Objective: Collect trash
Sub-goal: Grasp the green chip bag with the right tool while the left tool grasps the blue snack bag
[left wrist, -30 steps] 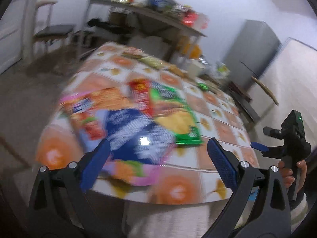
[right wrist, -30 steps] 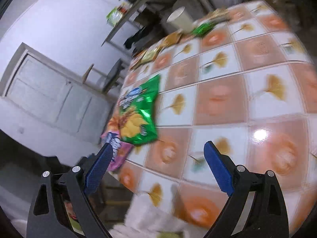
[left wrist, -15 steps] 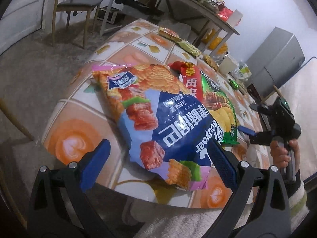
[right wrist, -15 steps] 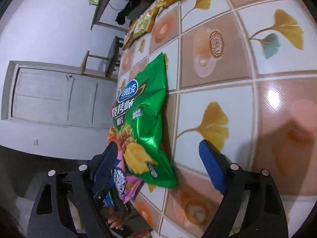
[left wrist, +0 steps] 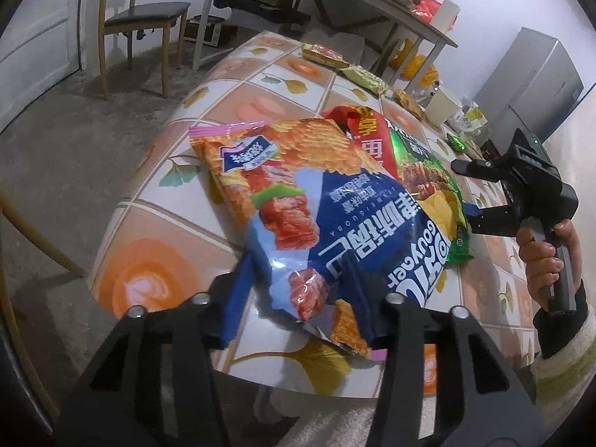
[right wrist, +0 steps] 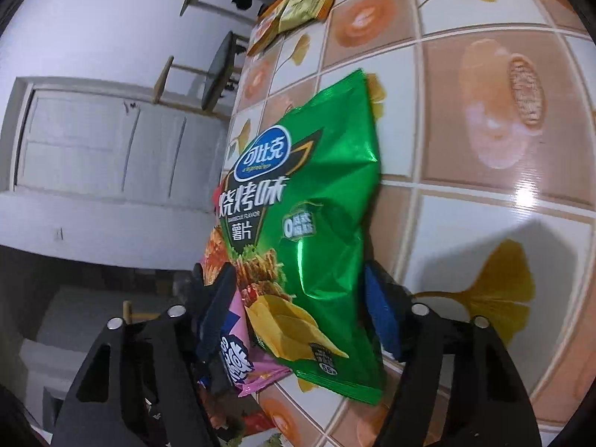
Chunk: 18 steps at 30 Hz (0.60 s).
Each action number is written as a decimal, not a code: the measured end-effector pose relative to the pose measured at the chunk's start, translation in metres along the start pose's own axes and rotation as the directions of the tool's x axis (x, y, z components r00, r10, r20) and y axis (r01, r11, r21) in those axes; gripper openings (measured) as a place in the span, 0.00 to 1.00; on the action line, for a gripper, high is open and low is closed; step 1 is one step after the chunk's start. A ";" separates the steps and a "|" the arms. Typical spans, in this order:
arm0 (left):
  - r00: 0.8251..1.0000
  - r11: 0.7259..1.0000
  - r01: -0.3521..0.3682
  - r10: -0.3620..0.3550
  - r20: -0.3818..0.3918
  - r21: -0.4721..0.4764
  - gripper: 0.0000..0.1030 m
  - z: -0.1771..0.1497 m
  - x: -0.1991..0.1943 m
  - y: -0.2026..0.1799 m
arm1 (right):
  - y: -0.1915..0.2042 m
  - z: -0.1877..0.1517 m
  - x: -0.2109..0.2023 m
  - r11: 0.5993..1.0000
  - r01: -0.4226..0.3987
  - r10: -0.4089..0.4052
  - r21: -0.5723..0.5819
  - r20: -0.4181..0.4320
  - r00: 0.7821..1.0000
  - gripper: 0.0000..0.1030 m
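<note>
1. The blue-and-orange snack bag [left wrist: 298, 201] lies on the tabletop [left wrist: 156, 193], its long axis running away from the left gripper [left wrist: 301, 298], whose fingers [left wrist: 234, 298] have just been narrowing and pinch its crumpled near end.
2. The green chip bag [right wrist: 316, 223] lies partly over it, between the right gripper [right wrist: 298, 320] fingers, which have just been closing; contact I cannot tell.
3. No bin visible.

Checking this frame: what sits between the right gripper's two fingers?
In the right wrist view, the lower end of the green chip bag lies between the closing fingers of the right gripper, over the pink-edged bag.
</note>
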<state>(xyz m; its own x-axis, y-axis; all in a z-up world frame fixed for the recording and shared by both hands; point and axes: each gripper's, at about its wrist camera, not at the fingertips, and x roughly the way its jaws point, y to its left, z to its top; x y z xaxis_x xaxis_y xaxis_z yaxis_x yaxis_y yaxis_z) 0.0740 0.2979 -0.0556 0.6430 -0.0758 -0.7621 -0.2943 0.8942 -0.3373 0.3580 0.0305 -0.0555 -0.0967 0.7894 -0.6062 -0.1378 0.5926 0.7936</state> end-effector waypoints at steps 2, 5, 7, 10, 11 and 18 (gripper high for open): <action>1.000 1.000 0.000 0.000 0.000 -0.008 0.38 0.001 0.000 0.001 | 0.002 -0.001 0.004 1.000 0.008 -0.008 -0.007 -0.011 1.000 0.53; 1.000 1.000 0.003 -0.003 0.000 -0.018 0.34 0.002 0.001 0.003 | 0.003 -0.002 0.006 1.000 0.026 -0.026 -0.014 -0.013 1.000 0.43; 1.000 1.000 0.008 -0.008 -0.002 -0.024 0.32 0.002 0.002 0.004 | 0.002 -0.004 0.006 0.999 0.038 -0.038 -0.017 -0.012 0.999 0.39; 1.000 0.999 0.028 -0.028 0.003 -0.039 0.27 0.002 0.001 0.005 | 0.001 -0.007 0.004 0.998 0.055 -0.055 -0.025 -0.001 0.998 0.34; 0.999 0.998 0.038 -0.038 0.005 -0.043 0.26 0.002 0.001 0.006 | 0.001 -0.009 0.003 0.998 0.059 -0.059 -0.029 0.004 0.998 0.32; 0.995 0.994 0.096 -0.096 0.018 -0.047 0.15 0.002 -0.001 0.003 | 0.006 -0.013 -0.006 0.995 0.083 -0.080 -0.046 0.055 0.995 0.27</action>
<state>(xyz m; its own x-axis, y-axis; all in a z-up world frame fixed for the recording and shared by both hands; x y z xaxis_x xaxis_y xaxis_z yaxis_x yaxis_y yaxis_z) 0.0743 0.3015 -0.0546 0.6807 -0.1531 -0.7163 -0.2639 0.8610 -0.4348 0.3445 0.0273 -0.0481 -0.0315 0.7468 -0.6643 -0.1906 0.6480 0.7374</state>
